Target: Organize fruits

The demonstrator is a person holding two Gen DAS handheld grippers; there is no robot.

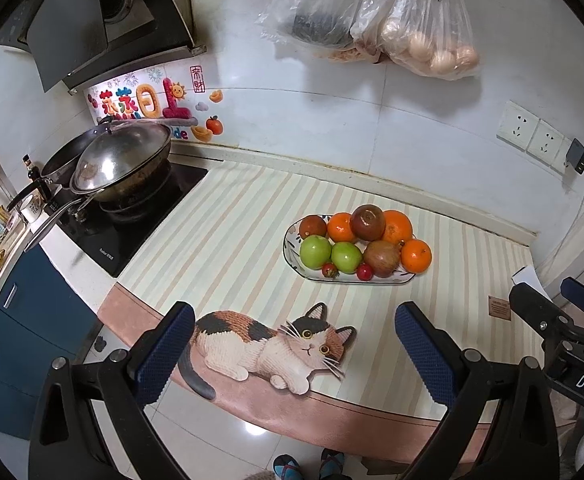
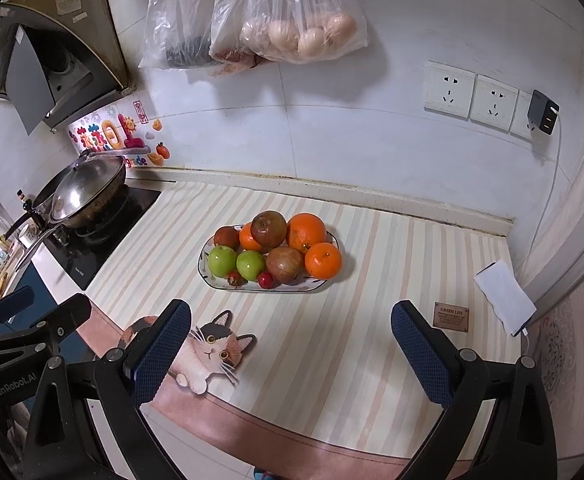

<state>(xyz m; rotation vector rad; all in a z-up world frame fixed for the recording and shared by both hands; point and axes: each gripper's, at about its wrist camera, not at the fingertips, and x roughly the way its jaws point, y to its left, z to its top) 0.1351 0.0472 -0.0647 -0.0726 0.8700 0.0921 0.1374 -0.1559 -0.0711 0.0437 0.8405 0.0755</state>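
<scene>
A: What's nearest?

B: The left tool (image 1: 294,354) and right tool (image 2: 292,354), both with fingers spread apart and holding nothing, hanging over the near edge of the counter (image 2: 372,320).

A: And past them?

B: The cat picture (image 1: 271,344) on the striped mat, between the tools and the plate (image 1: 292,236).

A: Where's the fruit?

B: Piled on that oval plate, mid-counter. Its long axis runs left to right, roughly along the back wall. Two green apples (image 1: 315,251) and small red fruits (image 1: 364,272) sit on the plate's near side, oranges (image 1: 416,255) and brownish fruits (image 1: 368,222) behind. Farther left of the plate stands a wok (image 1: 123,160).
</scene>
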